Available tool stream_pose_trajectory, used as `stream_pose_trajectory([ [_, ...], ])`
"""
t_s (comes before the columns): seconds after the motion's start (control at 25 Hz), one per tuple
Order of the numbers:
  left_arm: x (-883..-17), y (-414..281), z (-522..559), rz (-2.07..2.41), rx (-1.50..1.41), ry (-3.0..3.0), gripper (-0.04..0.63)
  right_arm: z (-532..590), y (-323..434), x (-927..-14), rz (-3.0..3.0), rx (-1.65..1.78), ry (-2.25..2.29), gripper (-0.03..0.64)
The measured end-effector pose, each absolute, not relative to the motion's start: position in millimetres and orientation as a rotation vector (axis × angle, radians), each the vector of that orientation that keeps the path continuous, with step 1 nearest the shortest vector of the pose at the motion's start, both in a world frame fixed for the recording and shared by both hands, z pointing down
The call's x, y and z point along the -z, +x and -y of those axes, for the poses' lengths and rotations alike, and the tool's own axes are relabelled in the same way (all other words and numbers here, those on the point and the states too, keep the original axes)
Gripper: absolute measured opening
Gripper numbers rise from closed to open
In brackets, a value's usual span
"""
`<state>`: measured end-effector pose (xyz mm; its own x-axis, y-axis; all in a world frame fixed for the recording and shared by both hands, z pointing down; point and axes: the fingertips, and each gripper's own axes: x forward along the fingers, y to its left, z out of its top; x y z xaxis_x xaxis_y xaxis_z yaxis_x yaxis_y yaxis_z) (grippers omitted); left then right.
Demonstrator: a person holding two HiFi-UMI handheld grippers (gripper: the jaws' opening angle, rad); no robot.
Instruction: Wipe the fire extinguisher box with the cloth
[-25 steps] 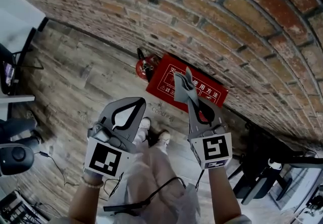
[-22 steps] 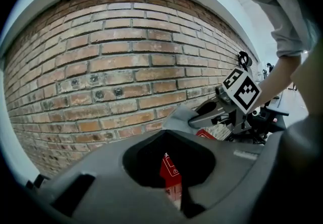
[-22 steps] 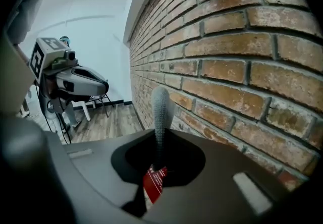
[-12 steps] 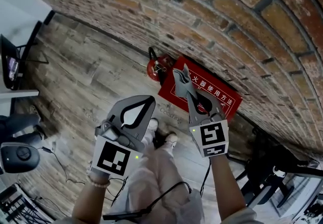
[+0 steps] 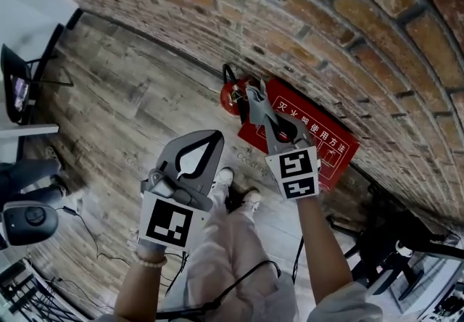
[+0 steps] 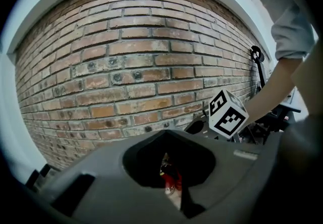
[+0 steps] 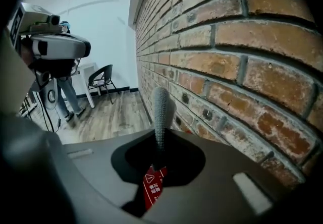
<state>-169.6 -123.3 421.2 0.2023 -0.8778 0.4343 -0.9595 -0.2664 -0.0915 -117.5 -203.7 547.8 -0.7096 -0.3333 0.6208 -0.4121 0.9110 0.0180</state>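
The red fire extinguisher box [image 5: 319,141] with white print leans at the foot of the brick wall; a strip of it [image 7: 153,187] shows between the right jaws. A red extinguisher [image 5: 232,96] stands just left of it. My right gripper [image 5: 265,119] is shut on a grey cloth [image 5: 257,103], held over the box's left end; the cloth [image 7: 160,109] sticks up from the jaws close to the bricks. My left gripper [image 5: 211,137] hangs lower left over the floor, shut and empty. In the left gripper view, that gripper [image 6: 169,134] faces the wall.
The brick wall [image 5: 304,16] runs across the top. The floor is wood planks [image 5: 123,110]. A black stand [image 5: 391,241] is at lower right and a desk with a chair [image 5: 22,88] at far left. Cables [image 5: 80,230] lie on the floor. A person [image 7: 65,94] and a black chair [image 7: 103,80] are farther back.
My right gripper has carried the cloth forward and left, toward the box's left end by the extinguisher. The left gripper has stayed about level. The whole view has come closer to the wall.
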Motion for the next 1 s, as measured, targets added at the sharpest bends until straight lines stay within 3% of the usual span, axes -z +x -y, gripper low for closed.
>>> stream_pose_trajectory([
  [1.0, -458.4, -183.3, 129.1, 1.708, -0.625, 2.28, -0.002, 237.5, -119.1, -634.5, 2.206, -0.153, 0.541, 0.02],
])
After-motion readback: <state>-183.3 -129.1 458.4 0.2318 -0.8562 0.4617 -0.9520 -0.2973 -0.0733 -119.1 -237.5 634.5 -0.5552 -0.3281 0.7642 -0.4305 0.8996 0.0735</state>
